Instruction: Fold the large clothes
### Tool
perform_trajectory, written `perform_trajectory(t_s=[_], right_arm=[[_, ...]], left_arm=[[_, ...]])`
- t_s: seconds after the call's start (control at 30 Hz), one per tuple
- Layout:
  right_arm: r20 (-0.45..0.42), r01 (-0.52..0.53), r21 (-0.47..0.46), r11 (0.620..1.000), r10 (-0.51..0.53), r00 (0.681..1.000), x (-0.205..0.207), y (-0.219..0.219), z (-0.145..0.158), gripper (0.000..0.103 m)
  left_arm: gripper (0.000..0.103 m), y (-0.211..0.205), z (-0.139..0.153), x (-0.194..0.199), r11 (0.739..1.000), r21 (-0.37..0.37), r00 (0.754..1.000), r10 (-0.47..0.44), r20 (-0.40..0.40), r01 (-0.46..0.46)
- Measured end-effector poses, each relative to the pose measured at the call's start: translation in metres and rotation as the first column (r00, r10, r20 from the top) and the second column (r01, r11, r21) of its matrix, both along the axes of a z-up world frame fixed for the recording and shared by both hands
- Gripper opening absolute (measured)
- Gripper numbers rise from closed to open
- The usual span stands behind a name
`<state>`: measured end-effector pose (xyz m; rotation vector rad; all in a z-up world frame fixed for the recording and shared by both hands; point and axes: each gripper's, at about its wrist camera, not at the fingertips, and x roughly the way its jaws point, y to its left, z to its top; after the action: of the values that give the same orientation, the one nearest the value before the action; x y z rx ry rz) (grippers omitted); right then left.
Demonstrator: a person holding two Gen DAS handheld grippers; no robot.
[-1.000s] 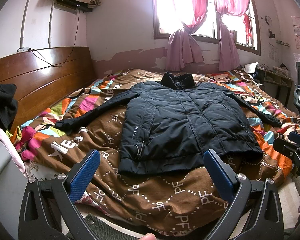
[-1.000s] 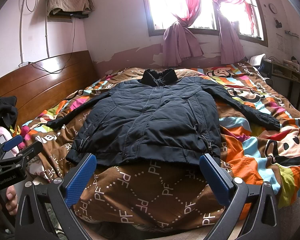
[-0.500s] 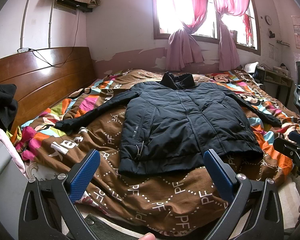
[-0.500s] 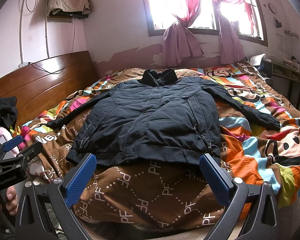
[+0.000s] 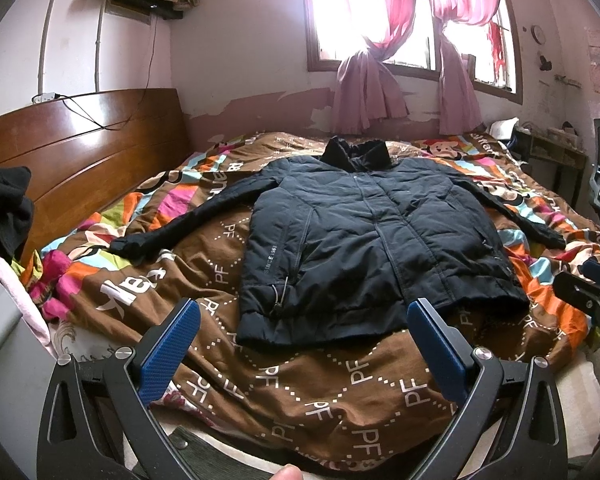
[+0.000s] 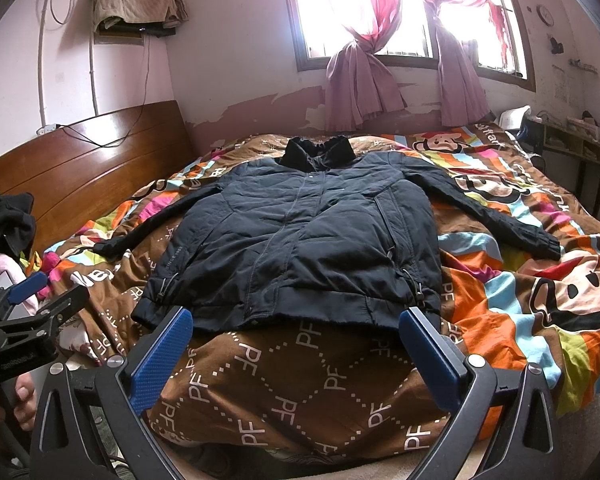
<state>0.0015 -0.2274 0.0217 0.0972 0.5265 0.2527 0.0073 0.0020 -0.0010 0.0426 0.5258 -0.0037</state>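
A black padded jacket (image 5: 372, 240) (image 6: 296, 240) lies flat and face up on the bed, collar towards the window, both sleeves spread out to the sides. My left gripper (image 5: 304, 344) is open, held above the bed's near edge just short of the jacket's hem. My right gripper (image 6: 296, 344) is open too, in front of the hem, with nothing between its blue pads. In the left wrist view the right gripper's tip (image 5: 588, 288) shows at the right edge. The left gripper (image 6: 32, 308) appears at the left of the right wrist view.
The bed carries a brown and many-coloured quilt (image 5: 320, 384) (image 6: 520, 300). A wooden headboard (image 5: 80, 160) runs along the left. Dark clothes (image 5: 0, 208) pile at the far left. A window with pink curtains (image 6: 364, 80) is behind, and a desk (image 6: 572, 148) stands at the right.
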Motion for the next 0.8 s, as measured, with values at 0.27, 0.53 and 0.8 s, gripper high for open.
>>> perform_trajectory(t_s=[0.27, 0.53, 0.8], right_arm=[[0.012, 0.067, -0.044, 0.997, -0.066, 0.998, 0.023, -0.028, 0.018, 0.103], [-0.059, 0.288, 0.109, 0.951, -0.283, 0.957, 0.113, -0.127, 0.013, 0.103], [-0.245, 0.522, 0.227, 0.822, -0.471, 0.847, 0.228, -0.248, -0.038, 0.103]], left_arm=[[0.102, -0.004, 0.01, 0.037, 1.0, 0.014, 0.999, -0.021, -0.045, 0.022], [0.102, -0.023, 0.024, 0.151, 0.995, -0.056, 0.989, -0.094, -0.117, 0.088], [0.102, -0.08, 0.018, 0.304, 0.981, -0.082, 0.978, -0.181, -0.105, 0.173]])
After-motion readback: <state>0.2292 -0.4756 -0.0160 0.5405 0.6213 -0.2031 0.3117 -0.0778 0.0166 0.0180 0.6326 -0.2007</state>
